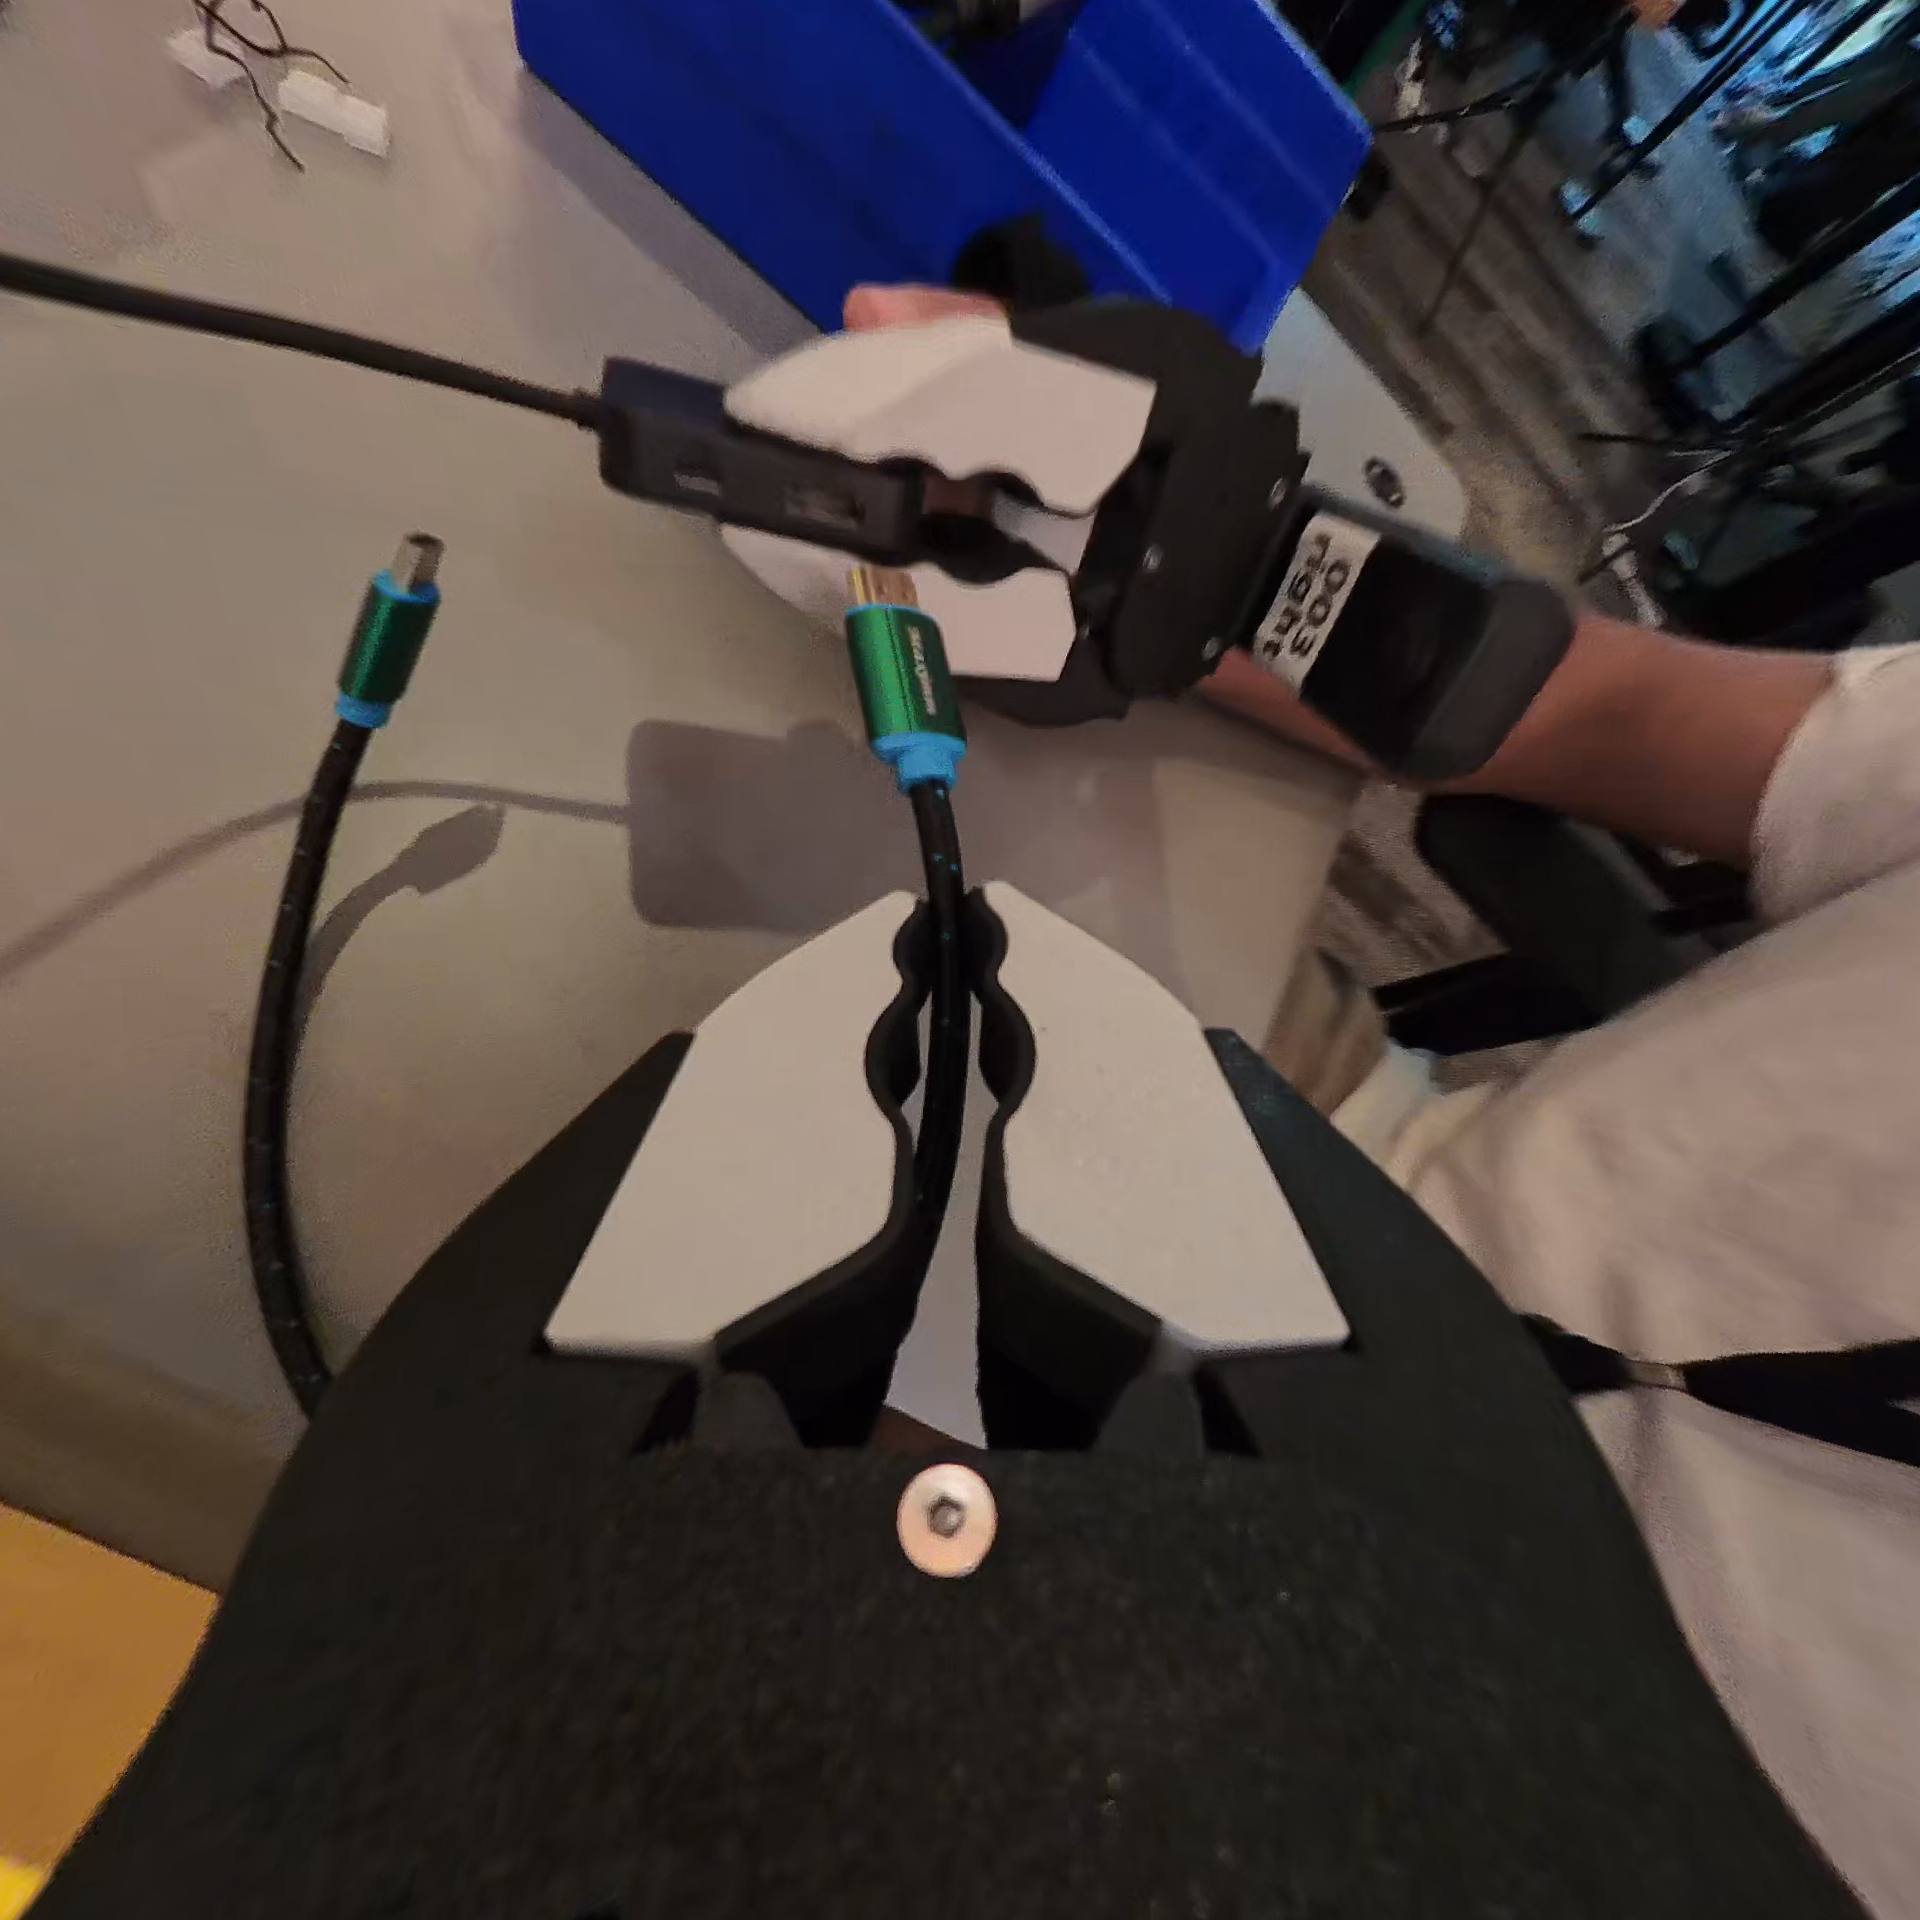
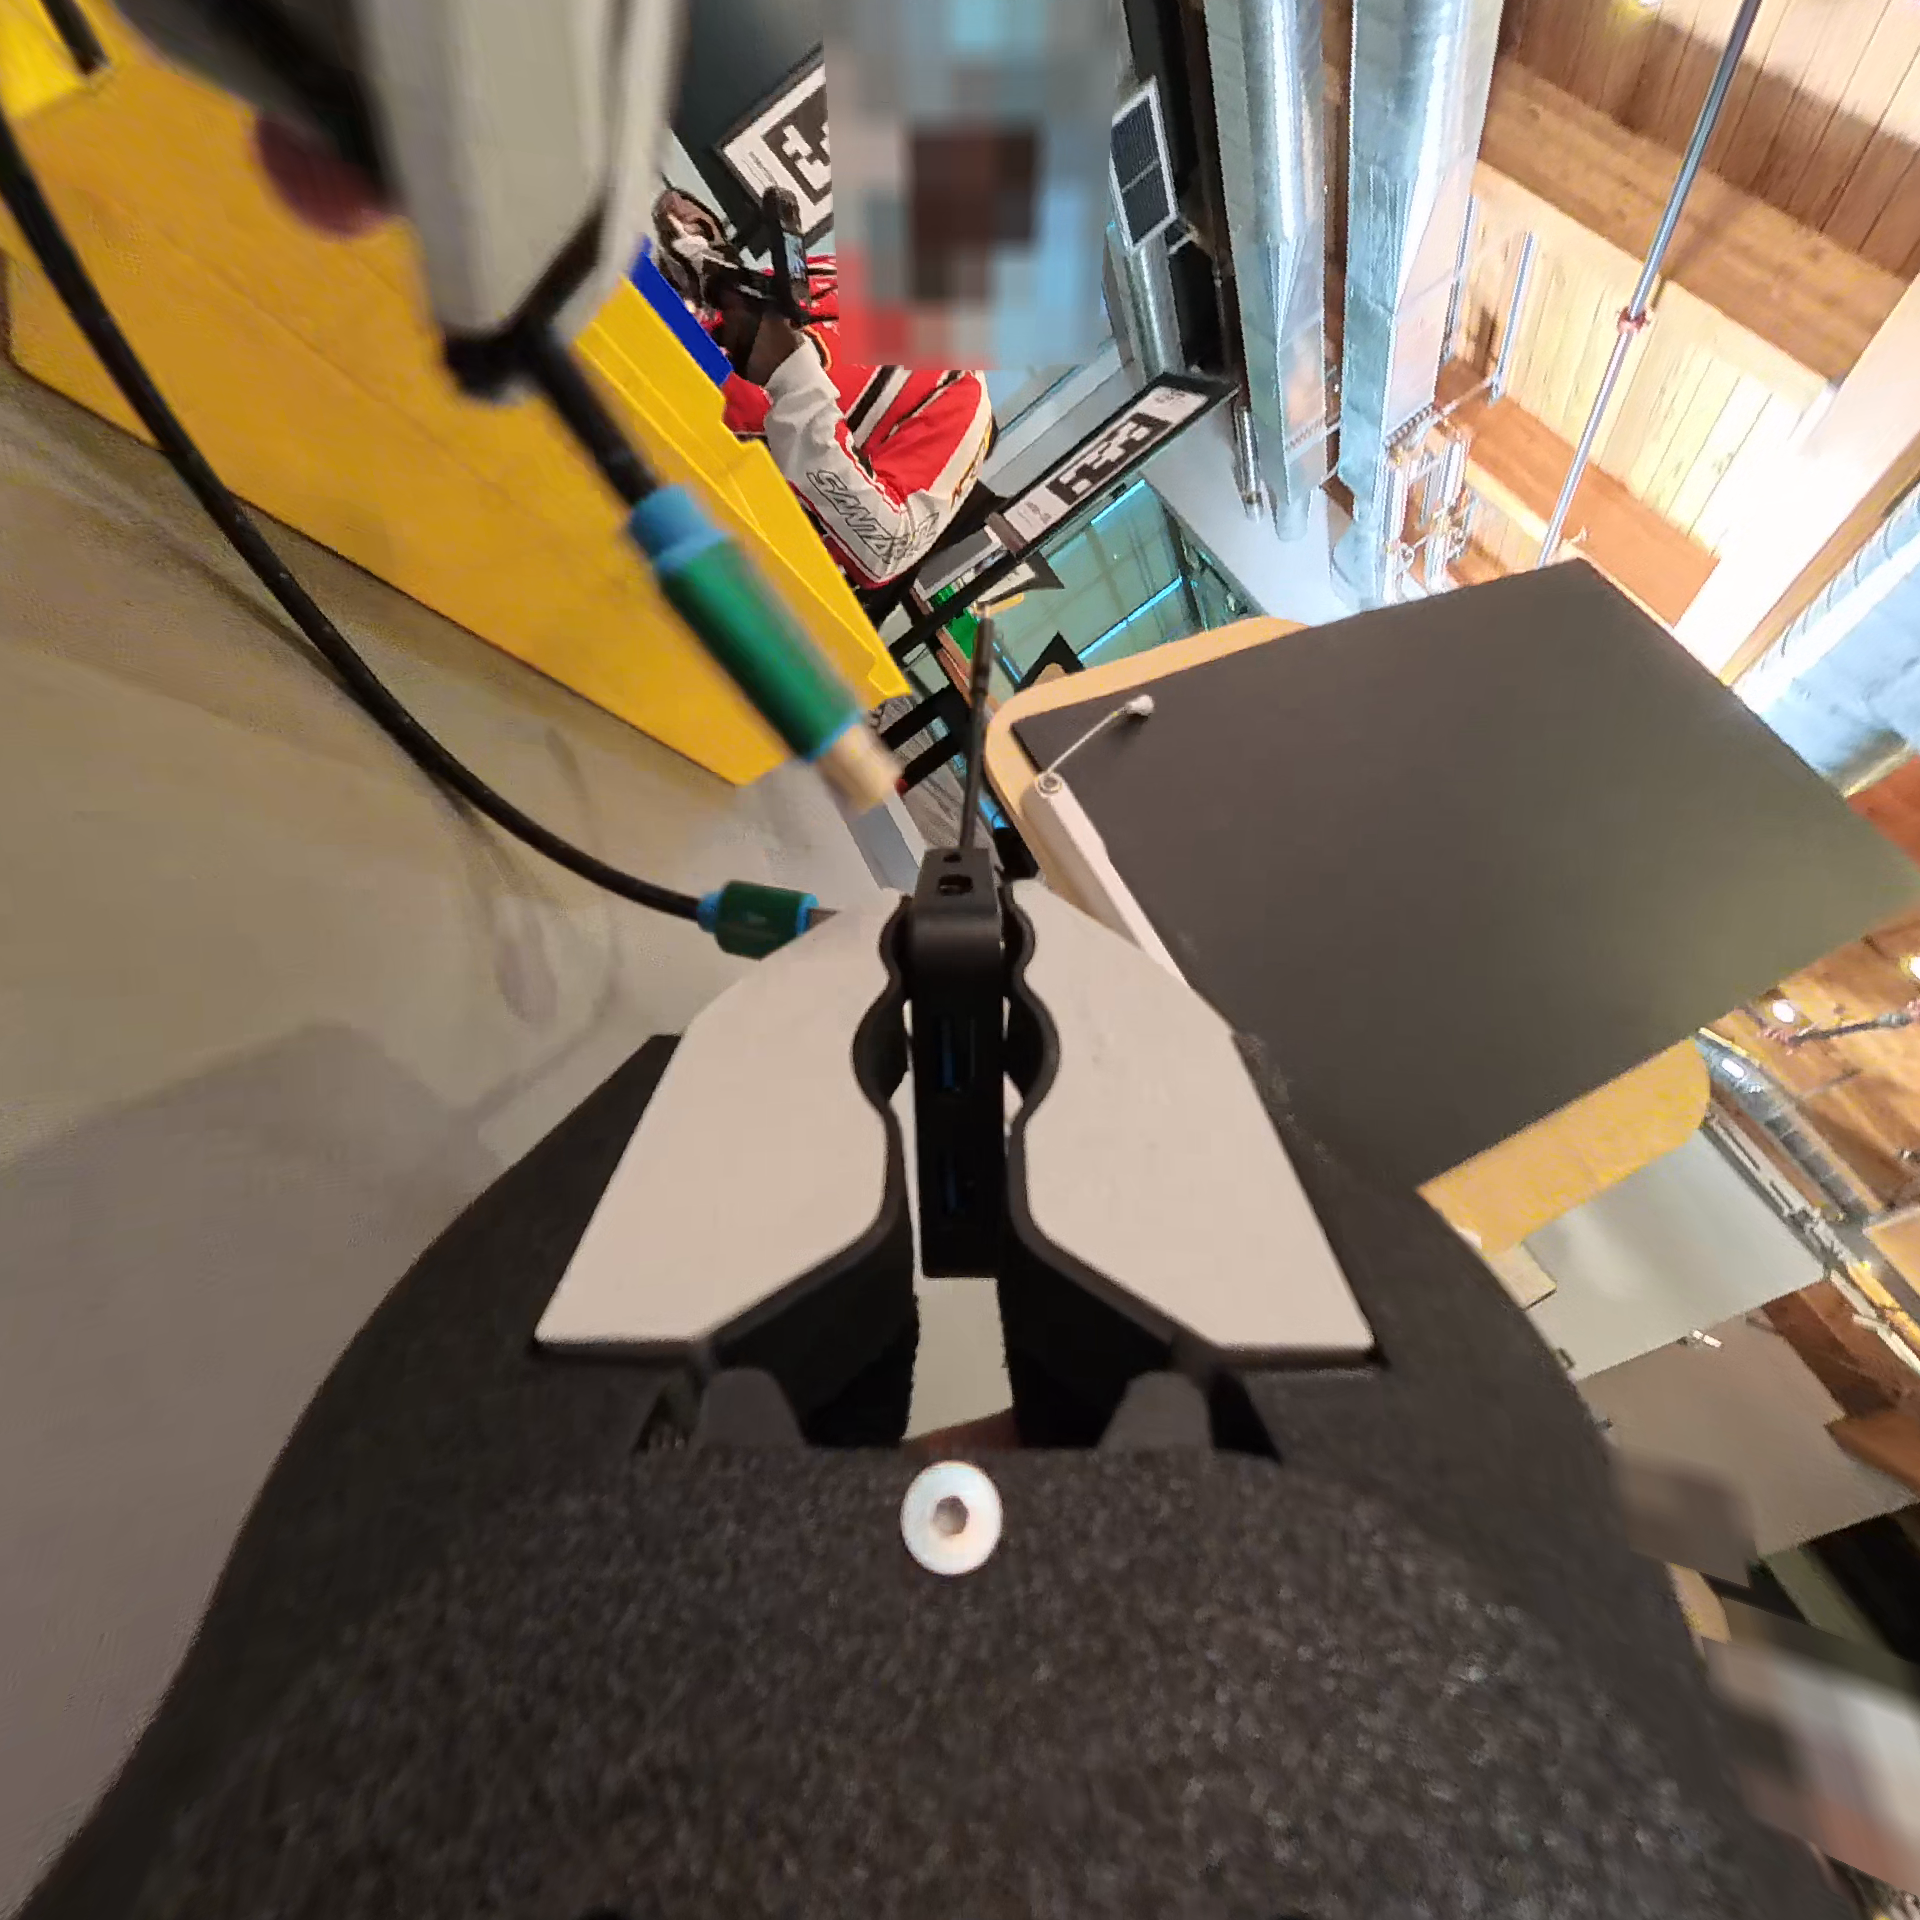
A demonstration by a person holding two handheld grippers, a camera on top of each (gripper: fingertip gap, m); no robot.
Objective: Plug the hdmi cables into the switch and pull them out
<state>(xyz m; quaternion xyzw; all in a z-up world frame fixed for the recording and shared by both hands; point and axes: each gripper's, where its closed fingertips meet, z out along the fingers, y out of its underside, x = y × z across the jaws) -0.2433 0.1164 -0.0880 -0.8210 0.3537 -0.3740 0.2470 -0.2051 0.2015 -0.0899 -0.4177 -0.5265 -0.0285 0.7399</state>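
My left tongs [image 1: 948, 914] are clamped on the black braided HDMI cable [image 1: 940, 1039], just below its blue strain relief. The cable's green plug [image 1: 902, 681] sticks up past the tips, gold end pointing at the switch, close under it but not inserted.

My right tongs [image 2: 954, 935] are clamped on the black switch [image 2: 956, 1081], which sits edge-on betw. the two pads and pokes out past the tips. In the left wrist view the right tongs [image 1: 935, 520] come in from the right, holding the switch [image 1: 758, 478] roughly level above the desk [image 1: 208, 499], ports facing the plug. A thick black lead [image 1: 291, 332] runs from the switch's far end off to the left.

The 2nd HDMI cable [image 1: 275, 1039] arcs up beside the held one, its green plug [image 1: 390, 644] free and well apart from the switch. Can't tell where its lower end goes; it drops behind my left tongs. In the right wrist view both green plugs show: the held one [image 2: 758, 644], blurred, near the switch tip, and the free one [image 2: 764, 917] lower, just left of my right tongs.

Further out: blue bin [image 1: 935, 135] at the desk's far side, small white connectors w/ thin wires [image 1: 281, 94] at top left, yellow bin [image 2: 436, 457] in the right wrist view, and a person in a red and white jacket [image 2: 883, 457] in the bkgd.
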